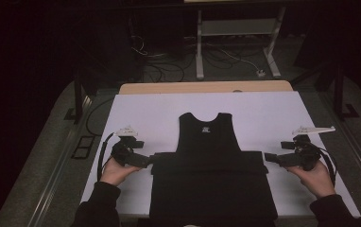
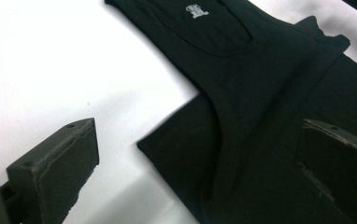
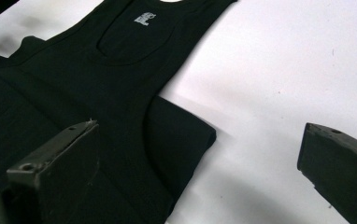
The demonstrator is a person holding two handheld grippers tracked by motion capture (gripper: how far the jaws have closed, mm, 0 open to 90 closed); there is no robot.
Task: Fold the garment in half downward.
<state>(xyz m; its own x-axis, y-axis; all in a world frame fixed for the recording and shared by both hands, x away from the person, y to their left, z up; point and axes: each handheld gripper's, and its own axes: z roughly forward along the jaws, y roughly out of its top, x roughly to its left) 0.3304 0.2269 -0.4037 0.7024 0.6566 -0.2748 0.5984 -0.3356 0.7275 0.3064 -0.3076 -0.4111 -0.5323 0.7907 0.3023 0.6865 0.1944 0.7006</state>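
Both jaws spread, the left hand-held gripper [image 1: 149,161] and right hand-held gripper [image 1: 267,158] flank the black tank top [image 1: 211,161], lined up on its folded edges.

tank top [image 1: 208,156] hem cut off at bottom edge (high view) — neck label [image 2: 195,10] print unreadable

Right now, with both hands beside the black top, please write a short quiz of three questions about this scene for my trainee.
1. True or false: the left tongs are clamped on the black tank top.
2. What covers the table under the garment? A) white sheet B) green mat C) newspaper
3. Which end of the garment lies farthest from the person?

Key:
1. False; the jaws stand open at its left edge, as the right tongs do at its right edge.
2. A, the white sheet.
3. The neck and straps; the lower part is folded up nearer the person.
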